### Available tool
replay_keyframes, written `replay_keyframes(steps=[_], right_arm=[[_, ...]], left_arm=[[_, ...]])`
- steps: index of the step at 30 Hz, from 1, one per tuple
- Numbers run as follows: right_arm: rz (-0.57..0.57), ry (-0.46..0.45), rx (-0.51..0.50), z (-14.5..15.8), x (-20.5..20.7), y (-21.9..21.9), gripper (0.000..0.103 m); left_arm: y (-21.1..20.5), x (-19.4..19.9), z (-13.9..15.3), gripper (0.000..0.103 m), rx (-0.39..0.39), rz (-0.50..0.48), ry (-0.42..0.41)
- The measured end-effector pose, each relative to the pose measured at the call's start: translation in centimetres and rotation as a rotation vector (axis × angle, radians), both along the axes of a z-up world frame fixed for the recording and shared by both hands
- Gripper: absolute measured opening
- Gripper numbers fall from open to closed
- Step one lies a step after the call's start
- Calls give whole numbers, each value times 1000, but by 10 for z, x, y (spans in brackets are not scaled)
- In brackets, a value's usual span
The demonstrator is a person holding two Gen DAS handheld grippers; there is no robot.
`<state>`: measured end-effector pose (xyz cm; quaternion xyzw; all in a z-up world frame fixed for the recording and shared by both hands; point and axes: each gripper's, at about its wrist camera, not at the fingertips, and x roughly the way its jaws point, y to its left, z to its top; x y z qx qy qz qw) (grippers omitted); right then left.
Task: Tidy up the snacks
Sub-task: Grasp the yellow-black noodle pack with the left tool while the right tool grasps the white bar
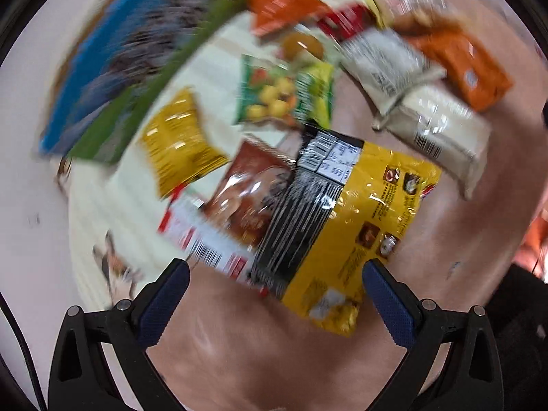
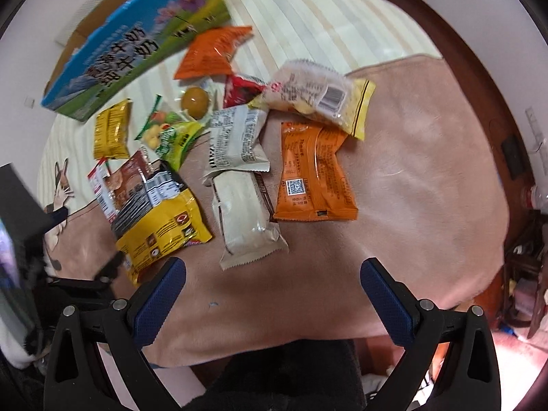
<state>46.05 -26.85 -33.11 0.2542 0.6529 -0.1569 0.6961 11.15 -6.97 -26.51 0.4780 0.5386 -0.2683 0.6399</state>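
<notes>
In the right wrist view the carton [image 2: 137, 41] lies at the far left on the striped sheet [image 2: 308, 17], with the blanket [image 2: 411, 171] nearer and to the right. The noodle packet [image 2: 161, 219] lies nearest on the left, overlapping a smaller sachet [image 2: 126, 178] behind it. Right of it two long wrappers [image 2: 245, 212] lie end to end, and right of these the flat packet [image 2: 313, 178], with a clear bag [image 2: 318, 99] behind it. The round sweet [image 2: 195, 102] lies between the carton and the wrappers
</notes>
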Motion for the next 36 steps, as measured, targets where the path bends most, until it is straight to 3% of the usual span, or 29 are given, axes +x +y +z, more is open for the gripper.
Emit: replay_keyframes(steps=[6,9,12,14,19,22,25,27,28,31,36], right_arm=[[38,47,40,-35,16,-1,103],[33,67,62,-47,21,-4,103],[29,77,91,-54,27,-10,103],[30,79,91,-54,31,-14,103],[37,74,93,-50,39,-19,103],[54,65,106,-51,47,-15,103],[88,66,112,-53,57,-6,103],[106,66,112,-54,64,0,103],[112,67,112,-56,67,4,103],[138,75,104,-56,74,9,103],[167,82,79,-51,70,9,103]], left_arm=[[-30,6,-42,103,62,-179,141],[-46,12,-52,103,68,-204,210],[-57,20,-60,103,57,-180,269],[-64,24,-63,94,42,-163,288],[-57,31,-61,87,-6,-86,261],[-33,36,-50,77,-52,-3,245],[-13,46,-44,73,-93,130,265],[-2,51,-43,73,-116,167,274],[2,51,-45,79,-110,143,282],[9,49,-74,92,-36,105,344],[12,68,-87,88,-51,188,360]])
